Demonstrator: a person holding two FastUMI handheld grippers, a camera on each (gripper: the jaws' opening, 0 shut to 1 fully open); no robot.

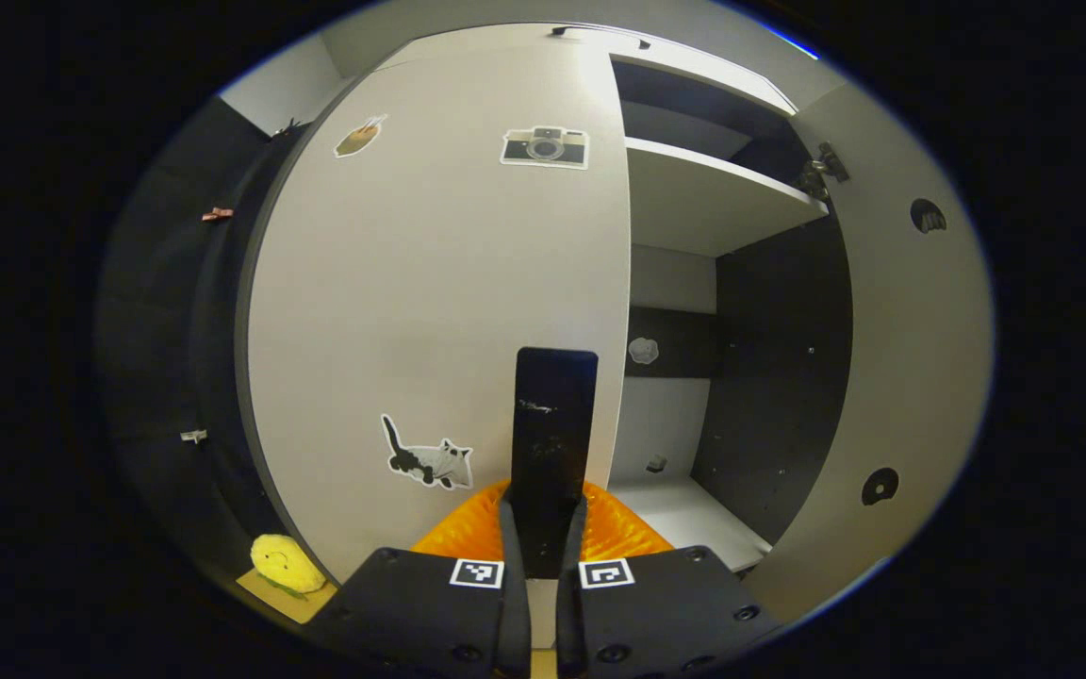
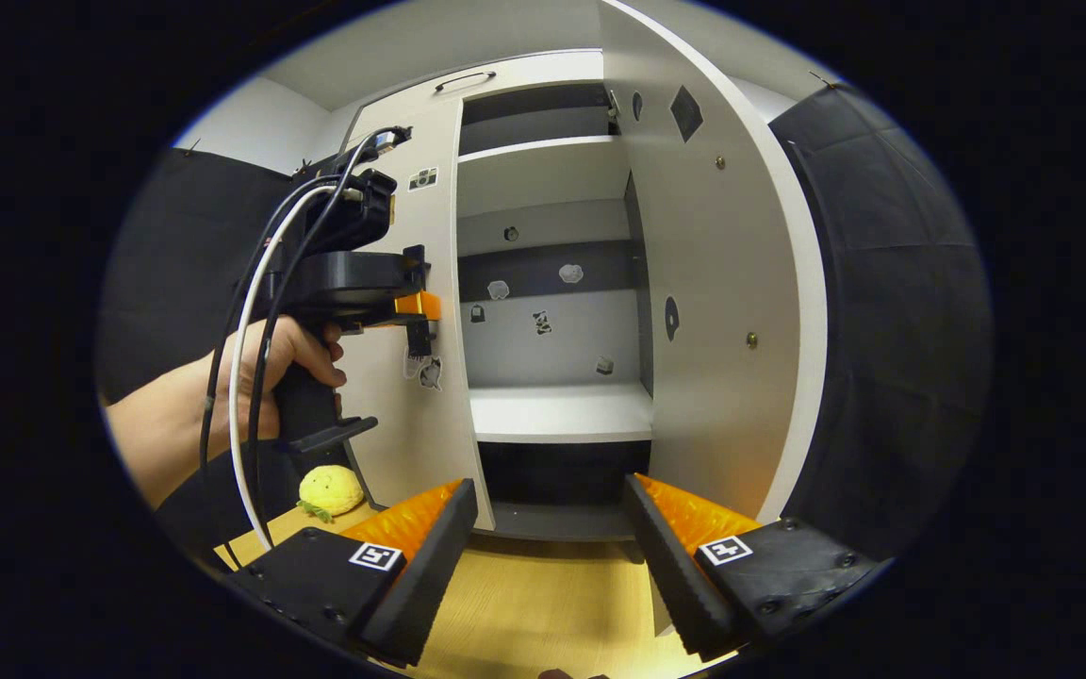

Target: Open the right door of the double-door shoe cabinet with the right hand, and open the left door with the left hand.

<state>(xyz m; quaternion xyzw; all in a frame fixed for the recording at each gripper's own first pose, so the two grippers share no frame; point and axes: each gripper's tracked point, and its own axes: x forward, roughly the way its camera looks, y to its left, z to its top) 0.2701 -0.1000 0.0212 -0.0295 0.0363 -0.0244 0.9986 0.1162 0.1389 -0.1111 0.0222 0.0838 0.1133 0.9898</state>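
Note:
The white shoe cabinet's left door (image 1: 439, 283), with several stickers on it, fills the middle of the left gripper view. Its black vertical handle (image 1: 554, 405) stands between the fingers of my left gripper (image 1: 543, 514), which is shut on it. The right door (image 1: 911, 358) is swung wide open, baring the shelves (image 1: 703, 198). In the right gripper view, a hand holds the left gripper (image 2: 416, 325) against the left door (image 2: 420, 424). My right gripper (image 2: 543, 556) hangs open, low in front of the cabinet's opening, left of the open right door (image 2: 713, 311), and holds nothing.
A yellow plush toy (image 1: 284, 563) (image 2: 331, 490) lies on the wooden floor (image 2: 543, 604) at the foot of the left door. Black cloth walls close in on both sides. A white inner shelf (image 2: 562, 410) sits at mid height.

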